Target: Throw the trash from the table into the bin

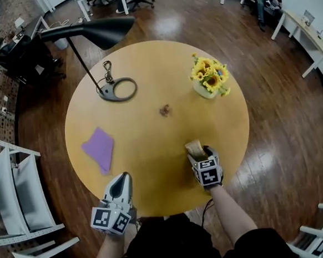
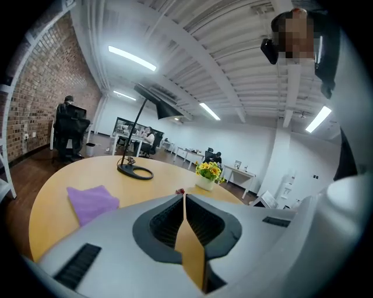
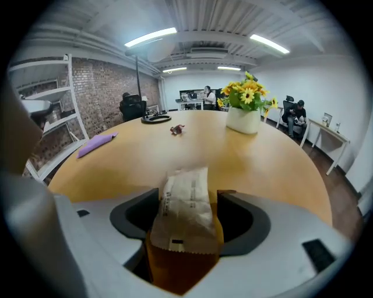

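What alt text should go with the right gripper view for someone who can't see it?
The right claw, jaws open, straddles a paper packet lying on a round wooden table. Beyond it are a dark scrap, a purple cloth at the left, a lamp base, and a pot of sunflowers at the right.

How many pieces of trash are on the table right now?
2. A small brown scrap near the table's middle; a paper packet at the near edge, between the right gripper's jaws. The purple cloth isn't counted.
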Tool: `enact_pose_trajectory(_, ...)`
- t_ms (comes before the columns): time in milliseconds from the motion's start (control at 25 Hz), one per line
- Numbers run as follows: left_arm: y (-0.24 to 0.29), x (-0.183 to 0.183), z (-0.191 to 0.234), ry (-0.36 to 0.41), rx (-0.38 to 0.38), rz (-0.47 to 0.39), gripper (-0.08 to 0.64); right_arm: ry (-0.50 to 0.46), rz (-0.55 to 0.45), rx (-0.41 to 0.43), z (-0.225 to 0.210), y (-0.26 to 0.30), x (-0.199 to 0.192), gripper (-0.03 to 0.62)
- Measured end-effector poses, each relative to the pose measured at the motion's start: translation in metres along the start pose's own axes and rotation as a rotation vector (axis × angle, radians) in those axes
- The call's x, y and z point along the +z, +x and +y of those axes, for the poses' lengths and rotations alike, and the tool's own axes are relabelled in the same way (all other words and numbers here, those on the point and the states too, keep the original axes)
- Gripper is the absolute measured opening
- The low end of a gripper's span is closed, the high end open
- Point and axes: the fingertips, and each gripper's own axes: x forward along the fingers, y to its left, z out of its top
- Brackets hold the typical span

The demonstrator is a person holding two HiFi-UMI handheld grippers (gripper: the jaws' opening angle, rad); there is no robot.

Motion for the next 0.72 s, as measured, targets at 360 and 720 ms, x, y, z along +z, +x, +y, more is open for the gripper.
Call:
enact_pose_trajectory(360, -0.017, -0.001, 0.004, -0.016, 0.082, -0.003, 0.008, -0.046, -0.033, 0.030, 0.006, -0.010, 0.008, 0.193)
enact_pose_trajectory(720, -0.035, 0.015, 0.013, -0.017, 0.113, -0.070, 0.008, -0.009, -0.193, 0.058, 0.023, -0.042, 0.047, 0.193)
